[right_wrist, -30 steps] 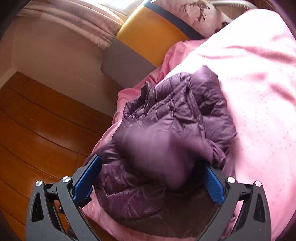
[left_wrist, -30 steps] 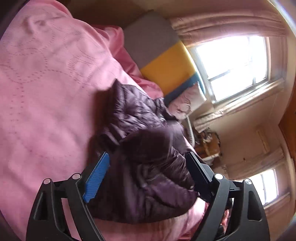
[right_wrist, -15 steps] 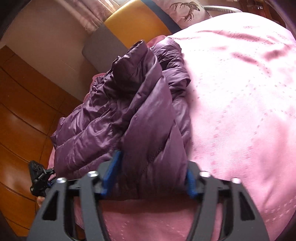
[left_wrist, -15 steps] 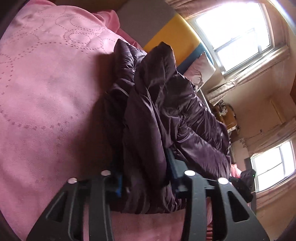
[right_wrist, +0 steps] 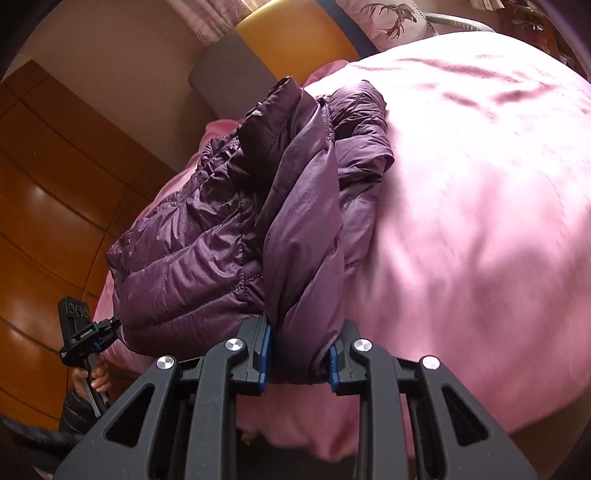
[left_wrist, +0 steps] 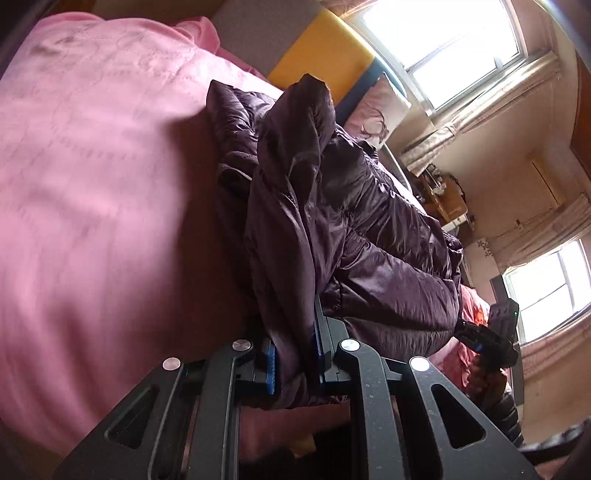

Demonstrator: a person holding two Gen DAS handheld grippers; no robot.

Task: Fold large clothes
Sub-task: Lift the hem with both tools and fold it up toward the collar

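Note:
A dark purple quilted down jacket (left_wrist: 369, 236) (right_wrist: 207, 258) lies bunched on a pink bedspread (left_wrist: 92, 184) (right_wrist: 480, 221) near the bed's edge. My left gripper (left_wrist: 293, 354) is closing, its blue pads pinching a ridge of the jacket's fabric that stands up between them. My right gripper (right_wrist: 301, 354) is closing too, its pads squeezing a thick fold of the same jacket. Each gripper shows in the other's view at the far side of the jacket: the right gripper (left_wrist: 491, 339) and the left gripper (right_wrist: 83, 336), held in a hand.
A grey, yellow and blue headboard (left_wrist: 325, 55) (right_wrist: 295, 33) and a deer-print pillow (right_wrist: 391, 22) sit at the bed's head. Bright windows (left_wrist: 461, 48) and a cluttered side table (left_wrist: 443, 199) lie beyond. Wooden floor (right_wrist: 44, 184) runs beside the bed.
Both grippers went from wide open around the jacket to clamped on gathered folds of it. Both moved in along the bed, and the fabric now stands up in a ridge.

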